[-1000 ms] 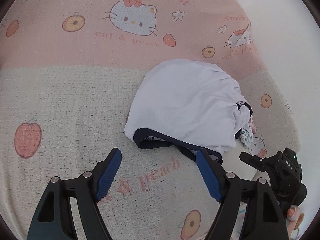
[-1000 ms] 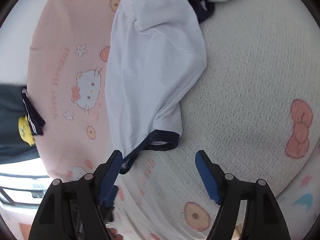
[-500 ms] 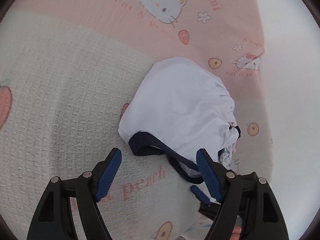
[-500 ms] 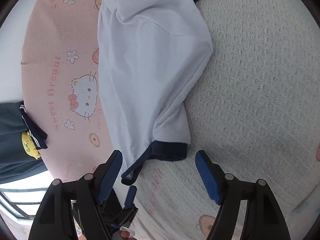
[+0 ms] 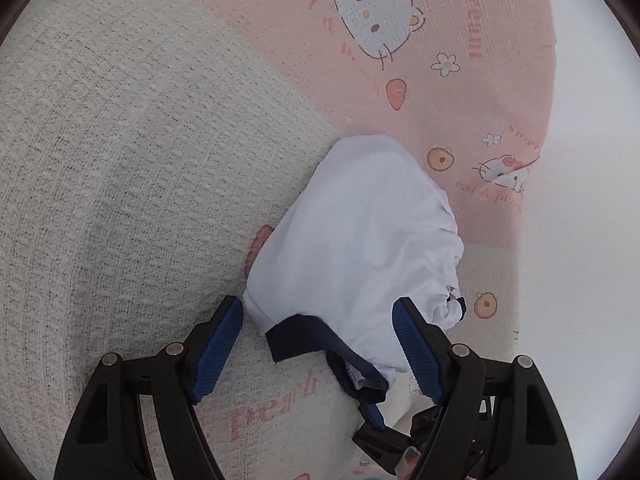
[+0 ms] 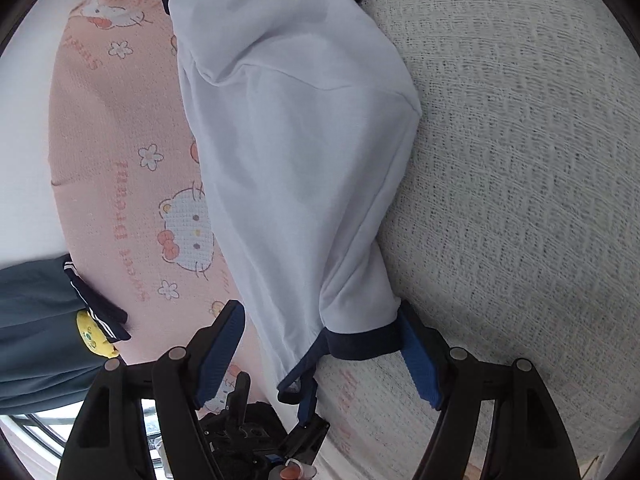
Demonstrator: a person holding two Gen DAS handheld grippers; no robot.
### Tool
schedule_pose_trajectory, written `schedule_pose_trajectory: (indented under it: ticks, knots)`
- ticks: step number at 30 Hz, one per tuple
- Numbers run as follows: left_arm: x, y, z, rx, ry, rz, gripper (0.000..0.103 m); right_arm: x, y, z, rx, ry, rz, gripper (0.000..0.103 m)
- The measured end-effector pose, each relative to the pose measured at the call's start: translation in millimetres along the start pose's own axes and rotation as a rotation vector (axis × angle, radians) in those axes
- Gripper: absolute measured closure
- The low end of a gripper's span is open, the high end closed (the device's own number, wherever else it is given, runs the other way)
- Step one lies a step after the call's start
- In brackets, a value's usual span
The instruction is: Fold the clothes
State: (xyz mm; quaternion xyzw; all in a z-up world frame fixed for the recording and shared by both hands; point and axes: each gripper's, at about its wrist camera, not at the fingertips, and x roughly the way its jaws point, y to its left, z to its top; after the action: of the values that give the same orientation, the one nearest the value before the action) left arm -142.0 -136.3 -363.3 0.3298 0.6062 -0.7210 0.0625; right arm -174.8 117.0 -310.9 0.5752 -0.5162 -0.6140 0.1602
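Cotton, by the look of it: a white shirt [image 5: 360, 248] with navy trim lies crumpled on a blanket [image 5: 120, 160] printed with cartoon cats and peaches, spread over what seems to be a bed. It straddles the line where the blanket's cream weave meets its pink band.

Both tools sit low over the near end of the garment. The left tool [image 5: 318, 350] has its blue pads spread wide, the navy-edged hem [image 5: 296, 338] lying between them but not pinched. The right tool [image 6: 320, 354] is likewise wide apart, a navy cuff [image 6: 360, 344] between its pads; the right pad looks to be against the cuff's edge, though nothing is clamped.

I'd judge the shirt light and limp, sure to sag and drape once lifted, and thin enough to slip from a shallow bite. The doubled navy bands are the firmest spots, so taking hold there, one tool at each, should let it be shaken out flat before any fold.

A dark garment [image 6: 36, 320] with a yellow patch lies apart at the blanket's edge.
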Motion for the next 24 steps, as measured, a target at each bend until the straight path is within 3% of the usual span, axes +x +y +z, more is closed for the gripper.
schedule_pose_trajectory:
  ticks: [12, 15, 17, 19, 23, 24]
  knots:
    - [22.2, -5.7, 7.8, 0.002, -0.029, -0.034, 0.027, 5.2, -8.2, 9.6, 0.023, -0.021, 0.065, 0.028]
    - [24.3, -9.6, 2.4, 0.077, -0.024, -0.032, 0.027, 3.7, -19.9, 18.5, -0.005, -0.022, 0.008, 0.051]
    - [26.0, -13.2, -0.2, 0.113, -0.020, -0.021, 0.027, 0.9, -30.1, 17.5, 0.019, -0.023, -0.010, 0.081]
    - [26.8, -14.8, -1.2, 0.124, -0.024, -0.011, 0.027, -1.0, -43.4, 17.5, 0.061, -0.013, -0.010, 0.097]
    - [28.9, -17.7, -2.6, 0.126, -0.041, 0.017, 0.030, -4.8, -48.7, 16.0, 0.044, -0.004, -0.007, 0.097]
    - [29.1, -18.2, -3.6, 0.132, -0.048, 0.034, 0.037, -6.0, -44.9, 14.7, 0.013, -0.009, -0.023, 0.097]
